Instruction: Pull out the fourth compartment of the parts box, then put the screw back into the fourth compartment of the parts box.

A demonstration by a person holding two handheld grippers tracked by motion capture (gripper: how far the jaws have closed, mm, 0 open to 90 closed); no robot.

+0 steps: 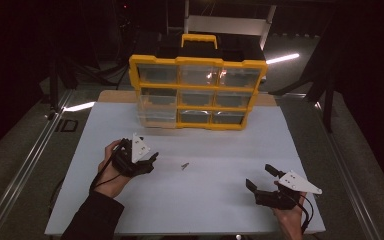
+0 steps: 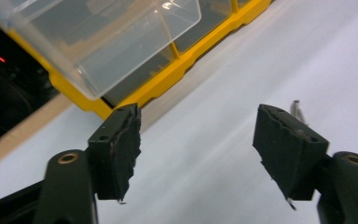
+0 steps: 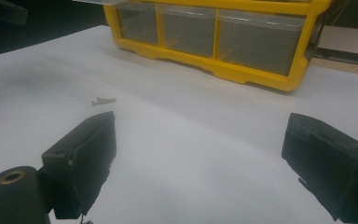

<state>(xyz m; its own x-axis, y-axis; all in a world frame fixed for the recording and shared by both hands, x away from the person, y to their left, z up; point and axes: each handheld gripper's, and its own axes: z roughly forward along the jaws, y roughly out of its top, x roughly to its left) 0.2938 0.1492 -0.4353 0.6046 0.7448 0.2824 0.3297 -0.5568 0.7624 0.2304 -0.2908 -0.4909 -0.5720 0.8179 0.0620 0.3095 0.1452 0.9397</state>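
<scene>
From the high view we see a white-topped bench (image 1: 190, 200) with a yellow-framed organiser box of clear plastic drawers (image 1: 198, 90) standing upright near its far edge, carry handle on top. Its lower left drawer (image 1: 156, 116) is pulled forward, likely so a small part can be dropped in. A small grey metal screw (image 1: 184, 165) lies on the bare surface near the middle of the bench, well apart from the box. Our left claw (image 1: 152, 161) sits just to the left of the screw, pointing toward it, jaws apart. Our right claw (image 1: 260, 176) waits near the near right corner, jaws spread and empty, seemingly parked out of the way

From the left gripper view, our left claw (image 2: 196, 140) has its two black jaws wide apart with nothing between them; the tip of the screw (image 2: 296, 108) peeks out just behind the right-hand jaw, so we judge the claw is not yet lined up on it. The open clear drawer (image 2: 102, 42) hangs overhead, close by

From the right gripper view, our right claw (image 3: 200, 163) is open over bare bench, holding nothing. The screw (image 3: 103, 100) lies farther off to the left, and the organiser box (image 3: 223, 42) stands beyond, its visible drawers shut
</scene>
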